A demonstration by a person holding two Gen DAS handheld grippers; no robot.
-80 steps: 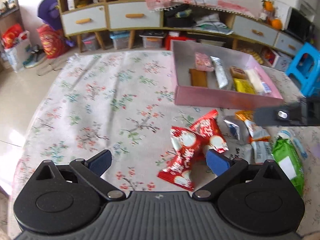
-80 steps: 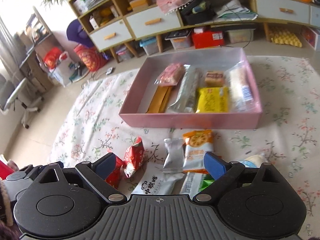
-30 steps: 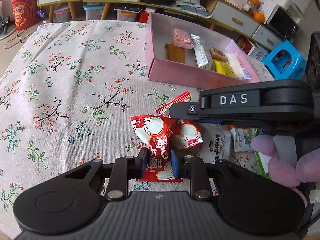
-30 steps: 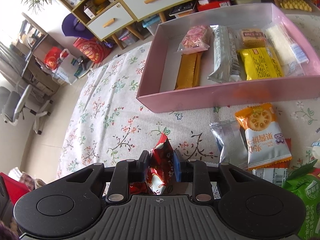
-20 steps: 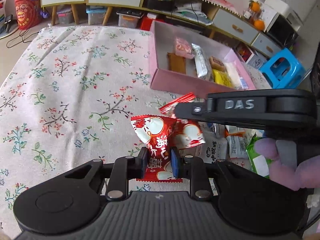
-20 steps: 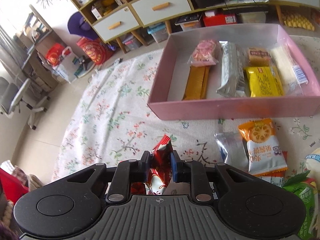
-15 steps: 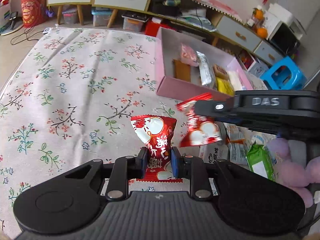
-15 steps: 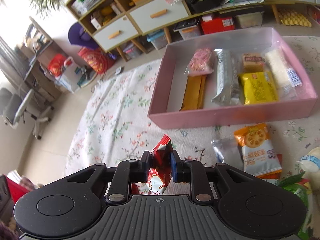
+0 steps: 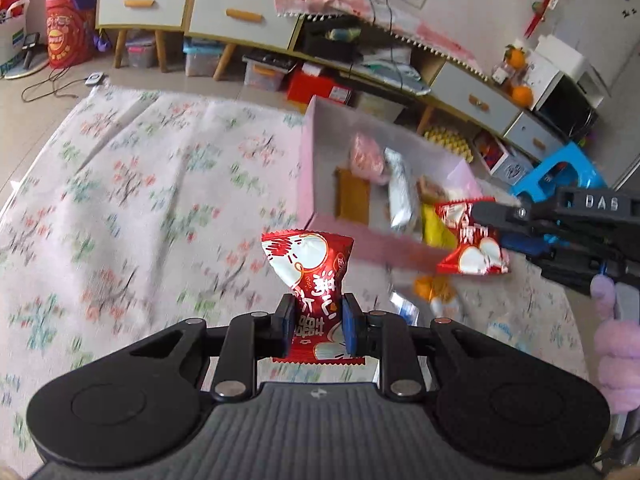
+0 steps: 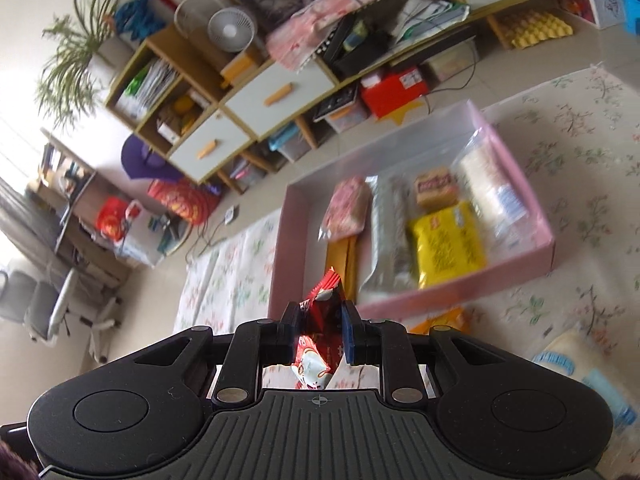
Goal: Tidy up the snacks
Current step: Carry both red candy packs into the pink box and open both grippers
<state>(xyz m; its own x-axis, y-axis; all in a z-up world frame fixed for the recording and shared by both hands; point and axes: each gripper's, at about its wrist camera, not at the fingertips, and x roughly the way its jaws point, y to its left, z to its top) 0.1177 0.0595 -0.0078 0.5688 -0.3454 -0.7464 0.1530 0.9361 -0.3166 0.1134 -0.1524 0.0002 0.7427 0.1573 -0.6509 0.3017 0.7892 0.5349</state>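
Left gripper [image 9: 315,326] is pinching a red snack packet [image 9: 310,268], holding it above the floral worktop [image 9: 140,200]. Right gripper [image 10: 321,338] is clamping a second red packet [image 10: 320,320], raised near the front wall of the pink box [image 10: 440,294] holding sorted snacks.

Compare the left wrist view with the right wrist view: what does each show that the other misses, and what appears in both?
Only the left wrist view shows the left tool clamped on a red-and-white plastic snack packet, plus the bright blue plastic stool.

Only the right wrist view shows the small white desk fan, the green potted plant and the grey office chair.

Both show the shallow pink cardboard box with snacks inside, and the right tool gripping a second red snack packet.
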